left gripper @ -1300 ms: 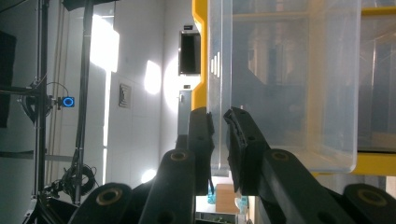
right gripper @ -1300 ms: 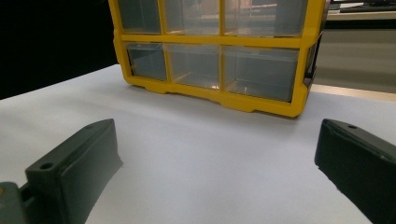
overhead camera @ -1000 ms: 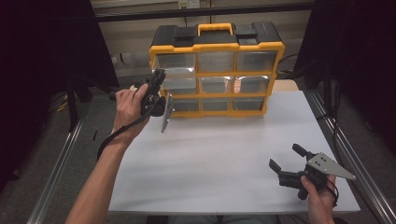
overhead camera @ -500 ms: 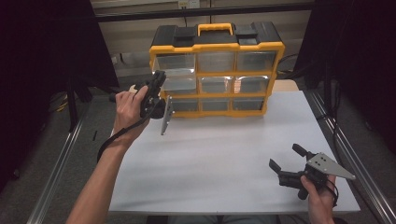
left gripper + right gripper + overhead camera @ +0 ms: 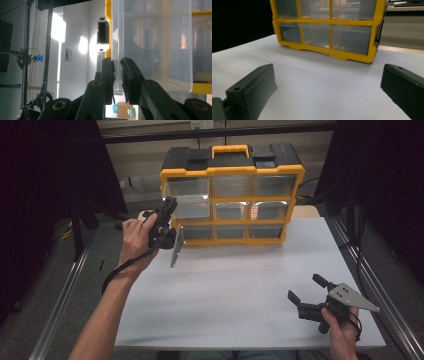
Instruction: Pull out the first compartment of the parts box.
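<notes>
The left gripper (image 5: pixel 117 75) has its chunky black jaws pinched tight on the thin front lip of a clear plastic drawer (image 5: pixel 152 45), smooth and see-through with a little ribbed mark on its face. That drawer (image 5: pixel 190 205) sits on the left side of the yellow-framed organizer (image 5: pixel 232 195), a boxy parts cabinet with a black top and yellow carry handle, standing at the far edge of the matte white table (image 5: pixel 240 285). Over at the near right corner the right gripper (image 5: pixel 307 292) rests with its blocky jaws spread wide, nothing between them, pointed toward the organizer's lower drawers (image 5: pixel 322 35).
</notes>
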